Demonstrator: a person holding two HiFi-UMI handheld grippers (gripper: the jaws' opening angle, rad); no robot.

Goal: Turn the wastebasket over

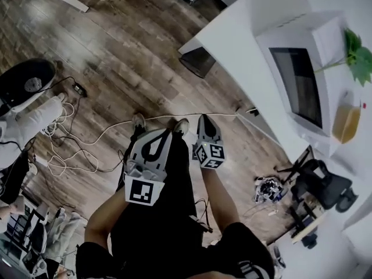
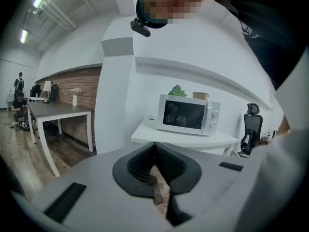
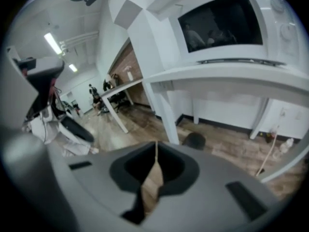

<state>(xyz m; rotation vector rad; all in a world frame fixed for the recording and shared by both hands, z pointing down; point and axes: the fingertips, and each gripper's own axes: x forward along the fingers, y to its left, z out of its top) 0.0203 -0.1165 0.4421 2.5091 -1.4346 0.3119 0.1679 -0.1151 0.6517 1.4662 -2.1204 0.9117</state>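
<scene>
1. Holds the left claw [image 1: 164, 135] and the right claw [image 1: 206, 121] low in front of the body, aimed down past the shoes [image 1: 138, 122] at the wood floor [image 1: 116, 51]; reads as a resting carry, with no target near enough to grip.
2. Shows both claws closed: tips pressed together in each gripper view, with nothing between them.
3. Finds the wastebasket [image 1: 197, 61] on the floor at the corner of the white desk [image 1: 244, 34], well apart from both claws (also caught in the right gripper view, dark and rounded, beside a leg of the desk).
4. Leaves its attitude unsettled: too dark and small to tell upright from tipped, or full from empty.
5. Sets a microwave [image 1: 299, 86] on the desk, with a green plant [image 1: 357, 57] and an amber-tinted container [image 1: 347, 121] above it, probably parked there to spare desk space; contents of the container unreadable.
6. Puts the task at its very start, by judgement: wastebasket untouched. Calls for a walk to the desk corner, an opened claw, and a grip on the rim or wall before any turning.
7. Warns of loose cables [image 1: 64, 150] across the floor as a tripping risk.
</scene>
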